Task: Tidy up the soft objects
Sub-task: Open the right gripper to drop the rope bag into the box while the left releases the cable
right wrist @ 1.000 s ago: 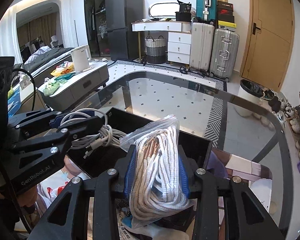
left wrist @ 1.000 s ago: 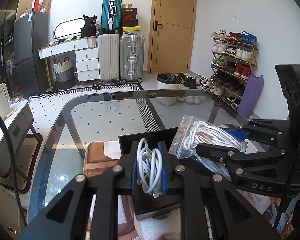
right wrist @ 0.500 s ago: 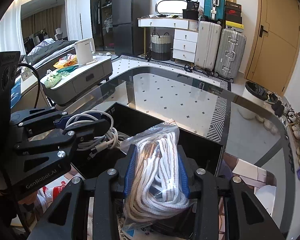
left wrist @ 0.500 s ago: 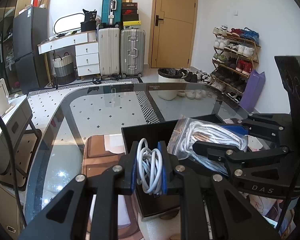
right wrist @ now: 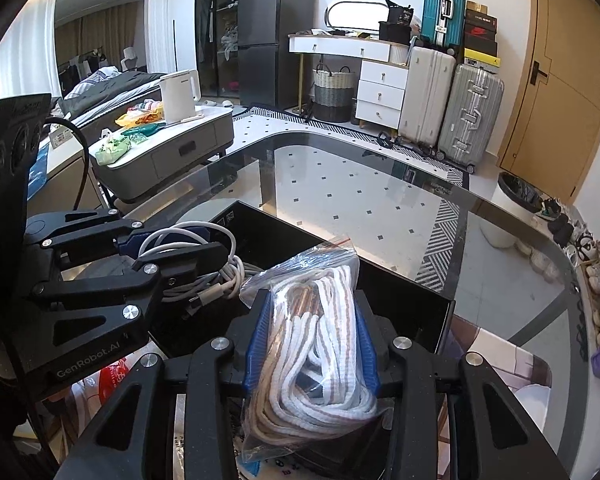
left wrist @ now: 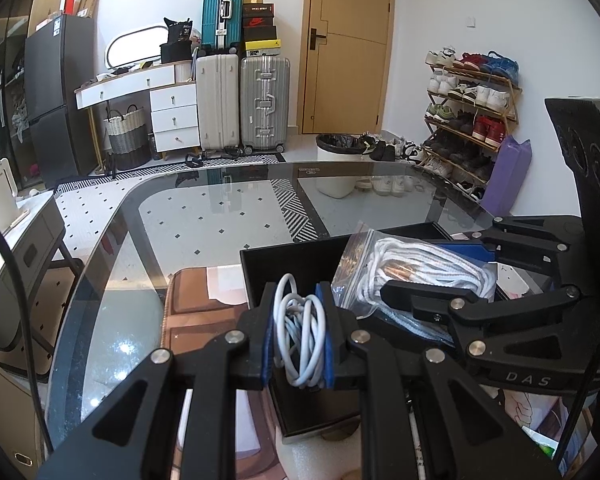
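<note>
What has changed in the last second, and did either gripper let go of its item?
Neither let go. Both grippers drifted slightly over the black box, with no clear change otherwise. The left gripper stays shut on the white cable, the right gripper on the bag of laces.

Cable coil [left wrist: 300, 336] left of bagged laces [left wrist: 416, 276], over box [left wrist: 300, 266].

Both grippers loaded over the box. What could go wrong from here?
1. The left gripper pinches the white cable coil only mid-bundle; loose loops and plug ends may snag on the black box wall.
2. The bag of rope in the right gripper is slick plastic and may slip.
</note>
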{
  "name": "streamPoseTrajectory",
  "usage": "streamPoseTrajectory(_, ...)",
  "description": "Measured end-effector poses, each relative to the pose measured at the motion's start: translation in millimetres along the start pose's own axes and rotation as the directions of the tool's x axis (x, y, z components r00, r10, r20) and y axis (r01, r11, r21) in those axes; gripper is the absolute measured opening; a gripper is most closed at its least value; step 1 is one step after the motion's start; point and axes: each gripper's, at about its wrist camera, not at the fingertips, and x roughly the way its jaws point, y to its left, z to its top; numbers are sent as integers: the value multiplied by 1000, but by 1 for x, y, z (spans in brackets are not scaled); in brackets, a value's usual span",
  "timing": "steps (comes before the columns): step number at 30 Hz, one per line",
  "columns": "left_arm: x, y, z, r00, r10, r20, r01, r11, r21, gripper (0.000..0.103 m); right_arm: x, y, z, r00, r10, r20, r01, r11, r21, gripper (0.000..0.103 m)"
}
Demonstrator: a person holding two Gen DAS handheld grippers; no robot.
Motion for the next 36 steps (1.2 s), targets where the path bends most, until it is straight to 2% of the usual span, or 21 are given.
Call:
streamPoseTrajectory(7,4,2,-1,1000,-5,-9,5,1000,-9,16,3,1,-3,1000,5,-1,-5,999,-37,44)
streamPoseTrajectory(10,4,2,-1,1000,-4,-11,4,1000,-8,17,5,-1,-3,1000,6,5,-6,999,-50,53)
streamPoseTrajectory(15,6,2,-1,1000,1,-18,-1,1000,-11,18,-8,-8,-6,998,-26,55,27,999,-18,74)
streamPoseTrajectory(19,5,2,-1,1000,7,-21,-7,1000,-9,19,-20,-11,-10,997,-41,65,41,999,-7,84)
streamPoseTrajectory(21,5,2,-1,1000,7,-23,-7,1000,-12,22,-26,-13,-13,996,-51,74,50,999,6,85)
streamPoseTrajectory(23,3,2,-2,1000,2,-20,-2,1000,-15,30,-33,-17,-16,995,-57,77,56,998,22,87)
streamPoseTrajectory(29,-6,-3,0,1000,4,-4,-4,1000,-3,47,-52,-24,-28,992,-75,100,68,995,67,99)
streamPoseTrajectory(36,-18,-8,-1,1000,22,-1,-22,1000,9,51,-81,-26,-48,989,-68,135,50,990,130,102)
